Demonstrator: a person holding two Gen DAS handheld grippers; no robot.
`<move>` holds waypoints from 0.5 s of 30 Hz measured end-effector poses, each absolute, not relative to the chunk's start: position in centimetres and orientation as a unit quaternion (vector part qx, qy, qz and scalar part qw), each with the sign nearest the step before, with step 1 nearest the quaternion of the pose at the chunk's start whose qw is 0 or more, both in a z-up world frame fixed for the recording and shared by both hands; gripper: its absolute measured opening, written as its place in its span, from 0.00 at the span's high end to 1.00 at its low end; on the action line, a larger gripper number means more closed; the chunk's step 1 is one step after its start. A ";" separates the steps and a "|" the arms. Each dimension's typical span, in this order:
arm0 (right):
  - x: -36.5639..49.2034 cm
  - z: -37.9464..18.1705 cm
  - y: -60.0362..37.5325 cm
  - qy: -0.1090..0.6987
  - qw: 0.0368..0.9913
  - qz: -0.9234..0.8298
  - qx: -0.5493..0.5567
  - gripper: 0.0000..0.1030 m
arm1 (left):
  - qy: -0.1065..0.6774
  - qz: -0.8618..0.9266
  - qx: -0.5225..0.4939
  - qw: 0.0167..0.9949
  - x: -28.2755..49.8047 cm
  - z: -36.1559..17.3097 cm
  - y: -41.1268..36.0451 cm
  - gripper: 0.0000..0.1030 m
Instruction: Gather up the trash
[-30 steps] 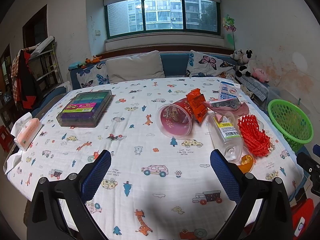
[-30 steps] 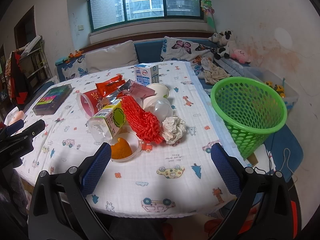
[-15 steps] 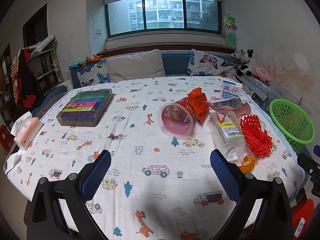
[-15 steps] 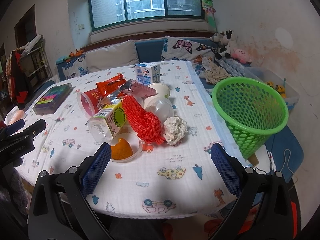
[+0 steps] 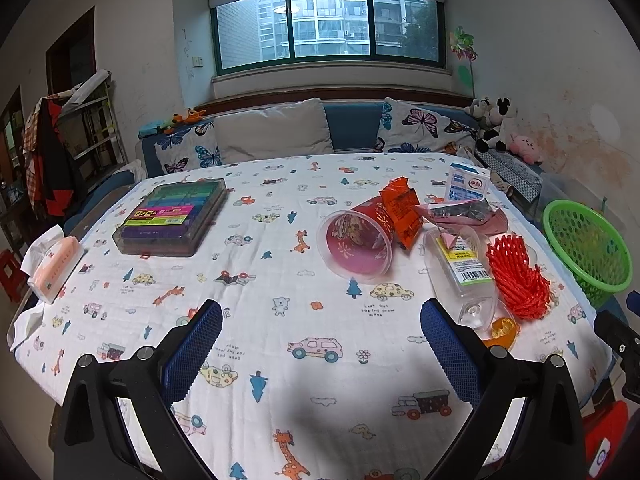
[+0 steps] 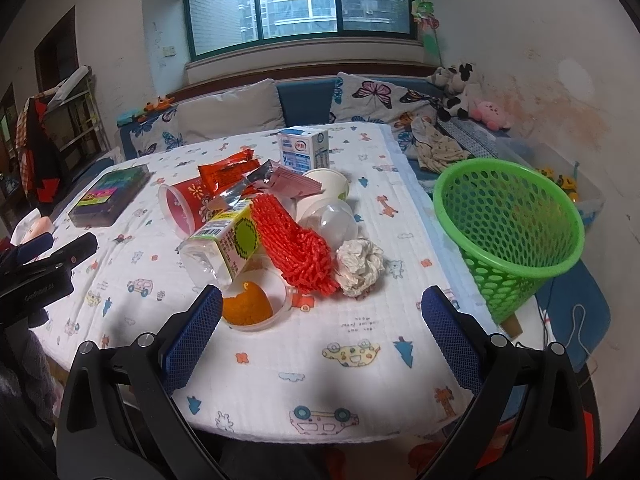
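At far left of the right wrist view, left gripper (image 6: pixel 48 254) seen only in part. Left of centre, boxed colour-pen set (image 6: pixel 110 196) lying flat on cartoon-print tablecloth (image 6: pixel 360 344). Around frame centre, the trash heap: tipped red cup (image 6: pixel 186 206), orange snack wrapper (image 6: pixel 228 172), clear bottle (image 6: pixel 220 244) on its side, red foam net (image 6: pixel 298 248) beside crumpled tissue (image 6: pixel 360 266), orange peel in small bowl (image 6: pixel 250 304), milk carton (image 6: pixel 304 148) upright behind. Along bottom edge, right gripper (image 6: pixel 322 326) spread wide, pinching nothing, hovering above cloth. At right, green basket (image 6: pixel 508 232) tilted off table edge. Across left wrist view's bottom, left gripper likewise spread, empty.
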State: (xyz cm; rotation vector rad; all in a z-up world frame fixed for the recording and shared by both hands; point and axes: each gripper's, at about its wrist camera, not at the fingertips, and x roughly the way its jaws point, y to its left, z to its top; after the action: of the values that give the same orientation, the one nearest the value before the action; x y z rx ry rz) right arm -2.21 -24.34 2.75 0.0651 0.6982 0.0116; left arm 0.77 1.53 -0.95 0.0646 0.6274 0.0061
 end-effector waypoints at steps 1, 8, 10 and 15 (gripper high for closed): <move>-2.1 2.8 -24.3 0.342 0.939 0.007 0.031 0.04 | 0.309 0.004 0.032 0.951 0.9 -1.0 1.6 0.07; -1.1 2.5 -24.1 0.340 0.940 0.015 0.019 0.04 | 0.313 0.007 0.031 0.949 2.0 -0.9 2.0 0.07; -0.6 2.2 -24.1 0.343 0.939 0.015 0.017 0.04 | 0.315 0.008 0.031 0.948 2.5 -0.6 1.8 0.07; 1.0 1.3 -24.4 0.358 0.933 0.027 0.020 0.04 | 0.322 0.012 0.030 0.946 3.2 -0.7 1.8 0.07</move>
State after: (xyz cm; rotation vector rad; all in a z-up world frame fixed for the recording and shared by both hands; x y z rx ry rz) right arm 1.04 -24.36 1.28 0.0407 0.7327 0.0545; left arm 3.22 1.80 -0.67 0.0616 0.6559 0.0240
